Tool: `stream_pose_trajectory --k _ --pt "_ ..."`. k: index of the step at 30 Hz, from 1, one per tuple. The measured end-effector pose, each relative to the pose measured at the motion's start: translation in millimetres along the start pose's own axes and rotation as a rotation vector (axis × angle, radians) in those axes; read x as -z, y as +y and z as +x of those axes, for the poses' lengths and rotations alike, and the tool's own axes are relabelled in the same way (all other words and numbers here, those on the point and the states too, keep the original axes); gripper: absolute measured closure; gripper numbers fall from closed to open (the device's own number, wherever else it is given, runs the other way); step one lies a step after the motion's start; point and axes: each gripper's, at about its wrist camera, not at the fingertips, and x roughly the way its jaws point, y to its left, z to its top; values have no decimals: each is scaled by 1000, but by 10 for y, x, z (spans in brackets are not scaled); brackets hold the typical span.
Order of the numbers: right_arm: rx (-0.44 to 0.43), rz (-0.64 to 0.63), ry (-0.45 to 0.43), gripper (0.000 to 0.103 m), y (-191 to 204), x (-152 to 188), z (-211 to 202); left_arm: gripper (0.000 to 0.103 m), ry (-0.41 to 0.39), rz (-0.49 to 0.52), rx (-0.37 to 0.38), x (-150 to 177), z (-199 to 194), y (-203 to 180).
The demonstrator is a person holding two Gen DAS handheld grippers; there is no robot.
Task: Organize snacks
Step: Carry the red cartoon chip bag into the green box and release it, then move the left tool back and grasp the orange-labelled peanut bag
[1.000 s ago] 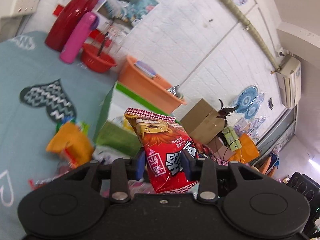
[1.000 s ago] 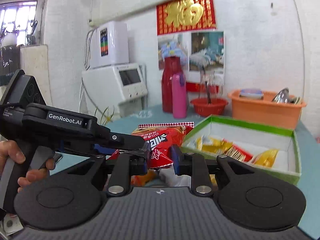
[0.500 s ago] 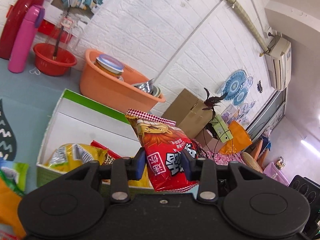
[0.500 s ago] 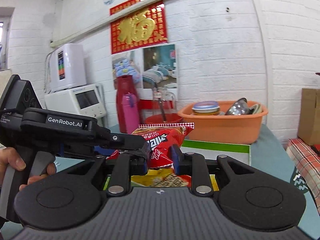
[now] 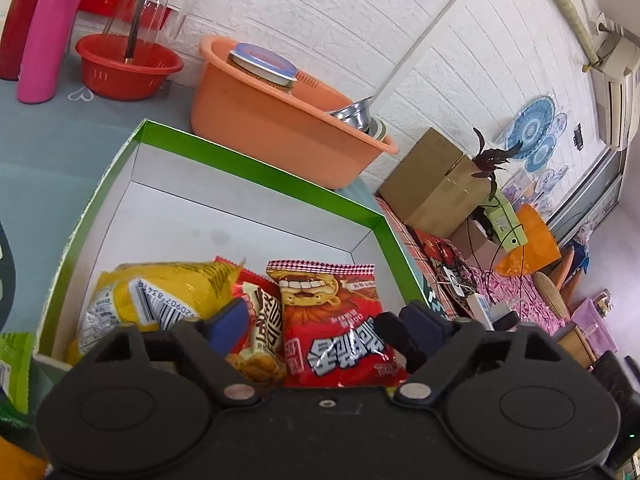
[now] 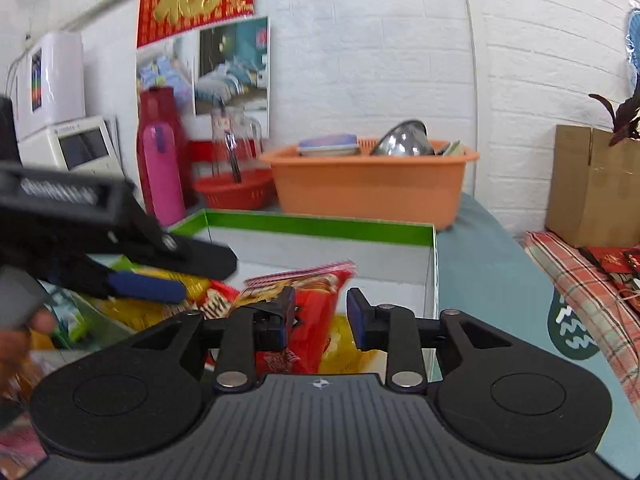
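Observation:
A red snack bag (image 5: 336, 328) lies in the green-rimmed white box (image 5: 256, 170), beside a yellow bag (image 5: 160, 292) and a red-and-white bar (image 5: 266, 320). My left gripper (image 5: 320, 330) is open, its fingers spread on either side of the red bag, just above the box's near end. In the right wrist view my right gripper (image 6: 320, 314) is open over the same box (image 6: 320, 224), with the red bag (image 6: 312, 300) between and behind its fingers. The left gripper (image 6: 144, 284) reaches into the box from the left there.
An orange basin (image 5: 280, 120) with a jar and metal bowls stands behind the box. A red basket (image 5: 124, 66), a pink bottle (image 5: 48, 36) and a red flask stand at the back left. Loose snacks (image 5: 16, 364) lie left of the box. The table edge (image 6: 520, 264) is to the right.
Both grippers moved over the box and opened. The red bag, held by both before, now lies in the box.

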Motion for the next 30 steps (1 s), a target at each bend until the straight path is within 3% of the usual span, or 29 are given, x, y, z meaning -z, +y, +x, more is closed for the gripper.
stream_pose_trajectory --k 2,4,9,14,19,24,30 --pt "-8 10 -14 35 -8 7 -72 0 -21 18 5 15 -112 -40" --pt "-14 34 -46 0 8 -37 -204 0 -32 28 10 44 -267 -88" --pt "-32 31 -104 0 190 -153 -651 0 -65 35 29 159 -789 -205" --pt "-67 -5 -113 0 431 -135 -1065 0 -91 84 -9 373 -1308 -270" --pt "-137 12 -95 0 598 15 -1308 0 -94 83 -48 668 -1668 -102" --pt "-175 13 -20 0 721 282 -1343 0 -69 46 -98 1002 -1887 141" --pt "-234 -73 105 0 866 663 -1200 0 -30 23 -70 1352 -1929 235"
